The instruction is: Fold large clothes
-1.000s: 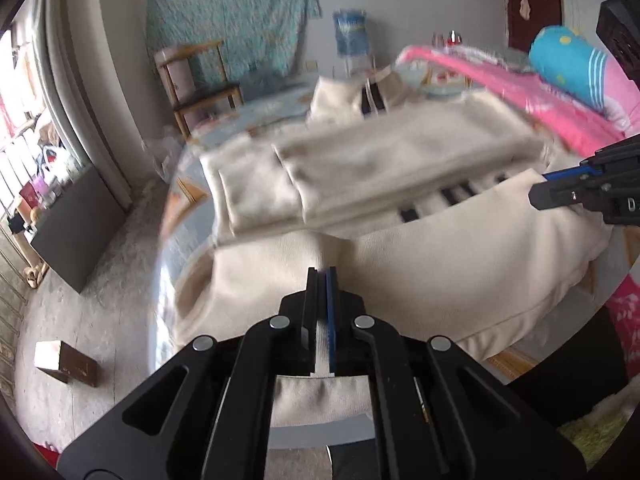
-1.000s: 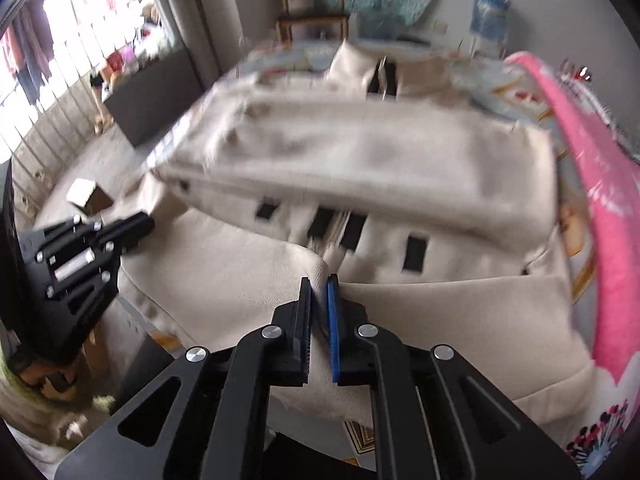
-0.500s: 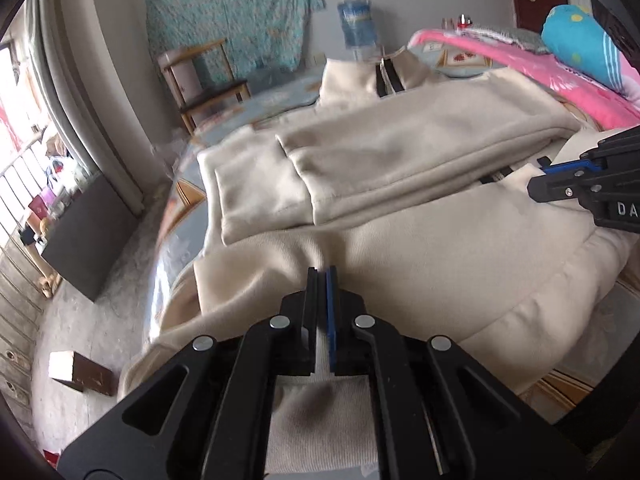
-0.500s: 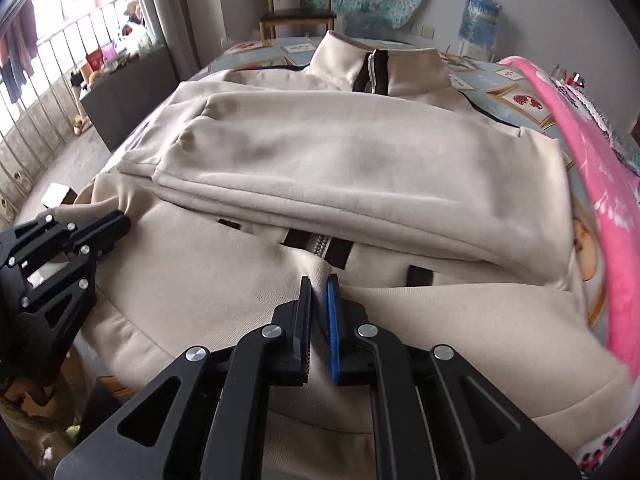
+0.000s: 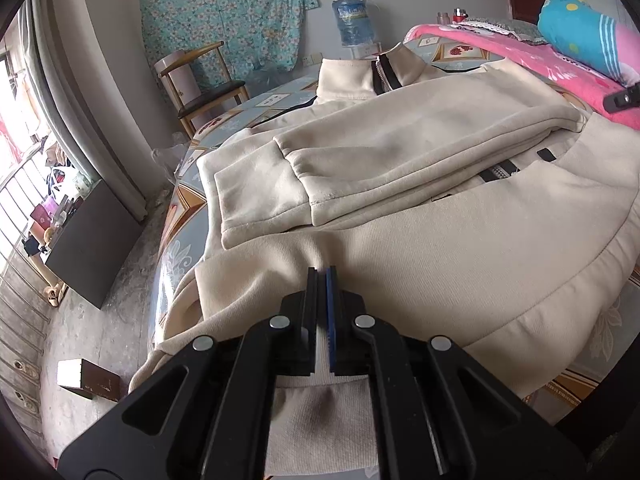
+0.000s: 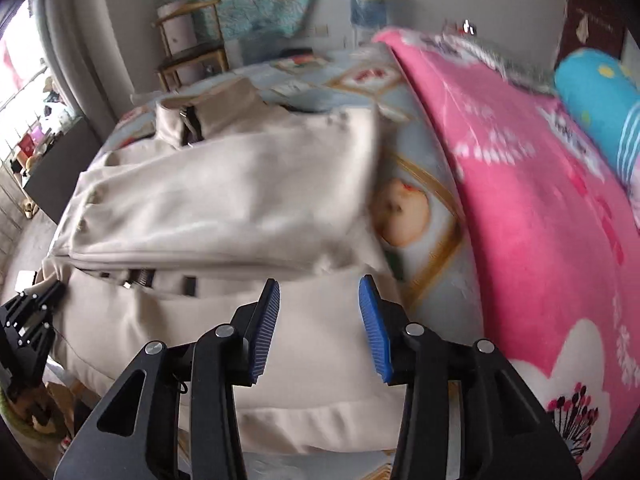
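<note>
The left gripper (image 5: 321,280), a black two-finger clamp with one blue-padded finger, is pinched tight on the ribbed hem of the cream fleece zip-up jacket (image 5: 400,152); a strip of the hem passes between its fingers and hangs below them toward the camera. It points forward and slightly down along the garment, low at the near edge of the bed.

The right gripper (image 6: 318,312), of the same black build with ridged blue pads (image 6: 374,328), has its jaws spread wide with nothing between them. It hovers over the jacket's lower front panel on the right side, tilted down toward the cloth (whether the tips touch the fabric cannot be told, as this view is motion-blurred).

The jacket lies spread on the pale blue patterned bedsheet (image 6: 424,200). Its lower part sits nearest the grippers, and both sleeves are folded across the chest just beyond, over a black zip. The stand-up collar lies farthest away.

Beside the jacket, to the right, runs a pink flowered blanket (image 6: 540,200) with a turquoise striped pillow (image 6: 596,96) on it. Beyond the bed stand a wooden chair (image 5: 200,80), a blue water bottle (image 5: 352,20) and a teal floral cloth (image 5: 224,12) hung on the wall.
</note>
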Motion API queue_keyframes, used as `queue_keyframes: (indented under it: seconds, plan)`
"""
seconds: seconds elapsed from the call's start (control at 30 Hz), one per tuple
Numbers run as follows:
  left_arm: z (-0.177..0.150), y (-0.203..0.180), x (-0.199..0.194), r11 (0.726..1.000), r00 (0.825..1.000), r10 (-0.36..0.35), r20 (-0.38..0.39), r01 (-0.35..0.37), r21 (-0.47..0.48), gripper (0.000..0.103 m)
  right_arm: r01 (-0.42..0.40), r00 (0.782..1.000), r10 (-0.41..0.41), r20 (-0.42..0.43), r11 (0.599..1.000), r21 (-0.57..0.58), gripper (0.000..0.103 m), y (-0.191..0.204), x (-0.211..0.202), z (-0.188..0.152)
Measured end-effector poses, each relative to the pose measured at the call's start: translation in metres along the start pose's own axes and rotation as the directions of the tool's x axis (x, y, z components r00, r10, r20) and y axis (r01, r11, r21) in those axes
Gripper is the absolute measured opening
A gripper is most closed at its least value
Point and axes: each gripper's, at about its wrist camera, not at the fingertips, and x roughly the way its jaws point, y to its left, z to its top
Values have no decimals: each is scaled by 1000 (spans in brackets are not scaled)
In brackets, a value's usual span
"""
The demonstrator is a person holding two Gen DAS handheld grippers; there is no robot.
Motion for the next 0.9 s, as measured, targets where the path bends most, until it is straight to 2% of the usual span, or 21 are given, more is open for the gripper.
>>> queue_keyframes:
  seconds: [0.17, 0.2, 0.23, 0.27, 0.3, 0.33, 0.43, 0.57, 0.63, 0.67, 0.83, 0.9]
  plan:
    - [1, -6, 1, 999, 1000, 30, -8, -30, 34, 4, 26, 999, -29, -43, 997, -70, 40, 1, 26, -11]
    - [1, -8, 1, 998, 999, 39, -10, -39, 43, 4, 33, 999, -37, -35, 996, -84, 37, 3, 28, -12]
    - [2, -9, 1, 998, 999, 44, -11, -43, 49, 4, 37, 999, -40, -29, 995, -93, 26, 3, 28, -12]
    - [2, -10, 1, 997, 999, 48, -12, -48, 55, 4, 35, 999, -37, -21, 995, -98, 22, 3, 27, -12]
    - [2, -10, 1, 997, 999, 50, -12, -50, 57, 4, 21, 1000, -22, -15, 995, -101, 11, 3, 26, -12]
    - [3, -11, 1, 997, 999, 52, -14, -52, 61, 4, 16, 1000, -17, -10, 995, -103, 5, 3, 25, -11]
    - [3, -12, 2, 996, 998, 61, -15, -60, 68, 4, 45, 997, -37, 62, 992, -120, 4, 7, 10, -9]
    - [6, -9, 3, 996, 998, 57, -24, -55, 68, 4, 47, 986, -36, 164, 997, -62, 4, 0, -16, -1]
    - [7, -7, 4, 997, 998, 51, -28, -49, 59, 4, 93, 979, -82, 188, 994, -51, 1, -4, -18, 2]
    - [8, -7, 5, 997, 998, 51, -29, -49, 58, 4, 119, 975, -109, 193, 992, -42, 1, -7, -16, 4]
    - [9, -9, 7, 996, 998, 62, -28, -60, 64, 4, 102, 990, -106, 97, 994, 38, 1, -31, 14, 4]
    - [9, -9, 7, 996, 997, 64, -31, -62, 67, 4, 39, 995, -45, 94, 997, 60, 1, -30, 8, 2]
